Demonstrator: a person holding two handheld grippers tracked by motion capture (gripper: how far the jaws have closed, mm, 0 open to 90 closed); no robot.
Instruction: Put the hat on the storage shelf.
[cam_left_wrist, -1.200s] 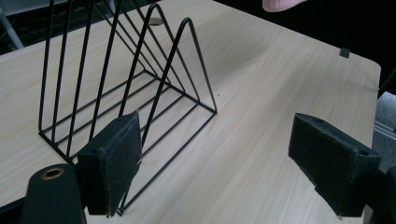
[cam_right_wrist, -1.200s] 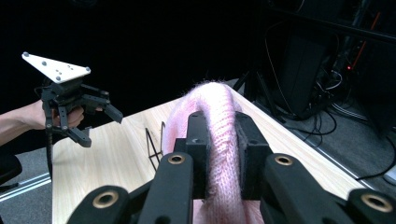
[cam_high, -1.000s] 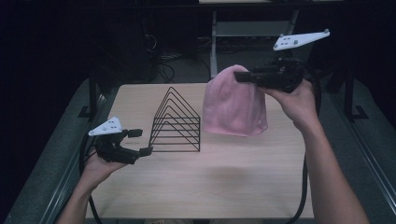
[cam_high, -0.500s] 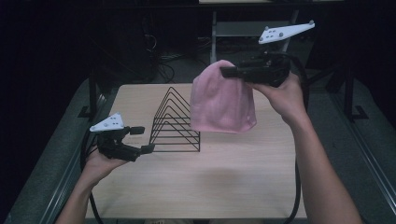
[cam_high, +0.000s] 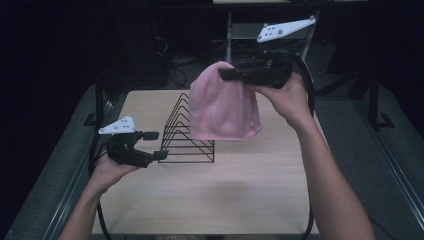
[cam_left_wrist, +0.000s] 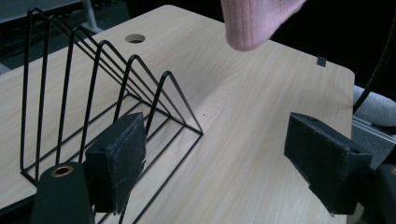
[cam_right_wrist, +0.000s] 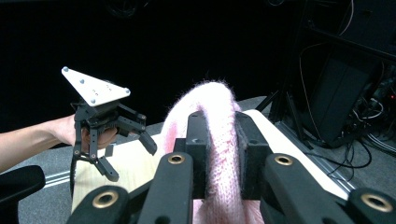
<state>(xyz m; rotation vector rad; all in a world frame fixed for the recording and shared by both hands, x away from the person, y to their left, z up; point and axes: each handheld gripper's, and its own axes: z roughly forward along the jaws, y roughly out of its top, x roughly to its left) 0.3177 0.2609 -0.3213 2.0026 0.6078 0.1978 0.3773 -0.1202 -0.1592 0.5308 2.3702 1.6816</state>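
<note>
A pink knitted beanie (cam_high: 222, 107) hangs in the air above the black wire rack (cam_high: 192, 134), pinched at its crown by my right gripper (cam_high: 223, 74). In the right gripper view the two pads squeeze a fold of the beanie (cam_right_wrist: 219, 121). My left gripper (cam_high: 159, 145) rests low at the table's left side, just left of the rack's front end, open with nothing between its pads (cam_left_wrist: 116, 163). In the left gripper view the rack (cam_left_wrist: 93, 93) stands close on the left and the beanie's hem (cam_left_wrist: 252, 23) dangles at the top.
The wooden table (cam_high: 250, 200) has free room in front of and to the right of the rack. A round cable hole (cam_left_wrist: 134, 38) sits in the tabletop beyond the rack. Dark stands and cables (cam_high: 175, 70) lie behind the table.
My right gripper has carried the beanie to the left and a little higher, so it now hangs over the rack. The left gripper has stayed put.
</note>
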